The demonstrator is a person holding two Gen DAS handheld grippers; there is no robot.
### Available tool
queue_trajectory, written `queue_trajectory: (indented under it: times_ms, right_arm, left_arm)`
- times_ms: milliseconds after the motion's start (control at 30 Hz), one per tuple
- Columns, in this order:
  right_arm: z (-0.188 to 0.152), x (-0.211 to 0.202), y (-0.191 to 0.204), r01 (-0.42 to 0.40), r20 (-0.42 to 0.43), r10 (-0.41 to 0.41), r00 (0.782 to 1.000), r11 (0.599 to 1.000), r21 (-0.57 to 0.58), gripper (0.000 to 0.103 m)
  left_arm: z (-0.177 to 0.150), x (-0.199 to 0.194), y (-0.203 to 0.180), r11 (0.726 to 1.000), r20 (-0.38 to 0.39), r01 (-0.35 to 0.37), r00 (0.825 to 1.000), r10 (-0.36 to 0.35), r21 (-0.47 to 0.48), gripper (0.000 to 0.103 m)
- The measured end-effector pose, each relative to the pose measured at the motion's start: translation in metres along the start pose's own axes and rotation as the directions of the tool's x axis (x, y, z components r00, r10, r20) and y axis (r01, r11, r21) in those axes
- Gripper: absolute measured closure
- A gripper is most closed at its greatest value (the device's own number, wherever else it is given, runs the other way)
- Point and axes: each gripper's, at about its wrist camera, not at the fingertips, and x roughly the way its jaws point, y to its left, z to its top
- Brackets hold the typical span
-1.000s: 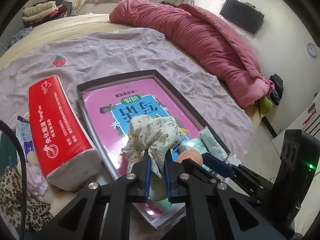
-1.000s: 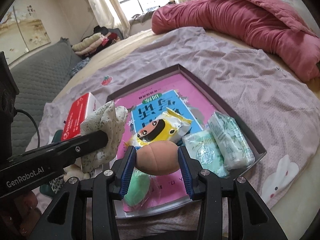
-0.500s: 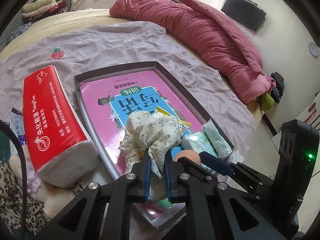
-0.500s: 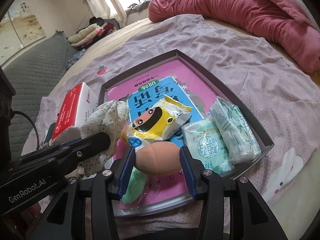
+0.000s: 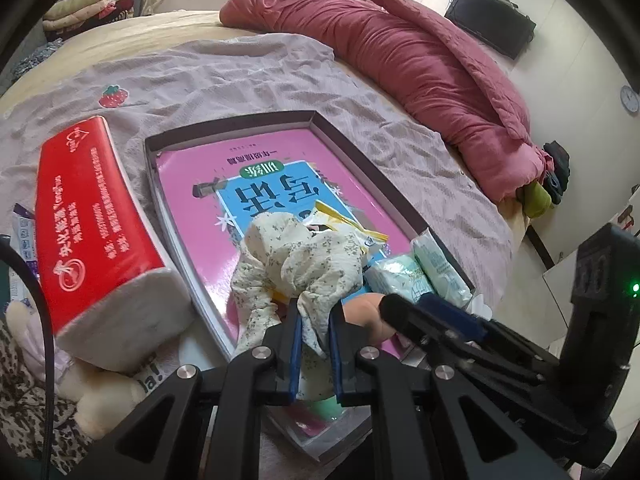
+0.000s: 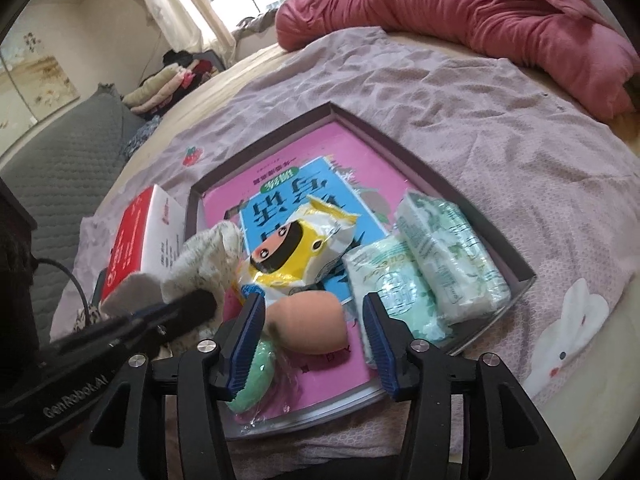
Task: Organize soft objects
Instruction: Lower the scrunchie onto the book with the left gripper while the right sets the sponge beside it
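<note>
A shallow grey tray (image 6: 468,204) lined with a pink book lies on the bed; it also shows in the left wrist view (image 5: 360,152). My left gripper (image 5: 314,320) is shut on a floral cloth (image 5: 304,256), held over the tray's near left part. My right gripper (image 6: 314,316) is open, its jaws wide apart around a peach sponge egg (image 6: 310,330) that lies in the tray. In the tray there are also a yellow snack bag (image 6: 298,248), two mint tissue packs (image 6: 432,264) and a green sponge (image 6: 252,380).
A red tissue pack (image 5: 92,220) lies left of the tray, with a plush toy (image 5: 96,396) and leopard cloth below it. A red duvet (image 5: 420,60) lies across the far side of the bed. A rabbit print (image 6: 568,336) marks the lilac sheet on the right.
My right gripper has opened and let go of the peach sponge egg, which now lies in the tray. My left gripper has kept hold of the floral cloth and moved slightly forward.
</note>
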Motion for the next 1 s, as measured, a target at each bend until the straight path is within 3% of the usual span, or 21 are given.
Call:
queue_trajectory:
  times_ms: [67,267,333,500,1000]
  right_arm:
    - [0.001,-0.006,-0.004,0.017,0.033,-0.018,0.999,1.000,0.024,0.043]
    - [0.006,-0.031,-0.013,0.056,0.174,-0.069,0.982,0.995,0.077,0.041]
    - [0.007,-0.034,-0.015,0.056,0.195,-0.073,0.978,0.995,0.087,0.035]
    - [0.009,-0.032,-0.018,0.062,0.190,-0.079,0.979,0.994,0.095,0.035]
    - [0.008,-0.030,-0.019,0.084,0.177,-0.100,0.979,0.992,0.098,0.030]
  left_arm:
    - [0.000,0.003,-0.001,1.000,-0.004,0.002,1.000,-0.002,0.003,0.091]
    - [-0.002,0.009,-0.006,1.000,-0.013,0.012,1.000,-0.012,0.013,0.091]
    - [-0.003,0.011,-0.010,1.000,-0.015,0.019,1.000,-0.019,0.024,0.091]
    - [-0.003,0.013,-0.013,0.998,-0.034,0.062,0.998,-0.061,0.024,0.090]
    - [-0.004,0.009,-0.018,0.997,-0.034,0.065,0.997,-0.064,0.042,0.076]
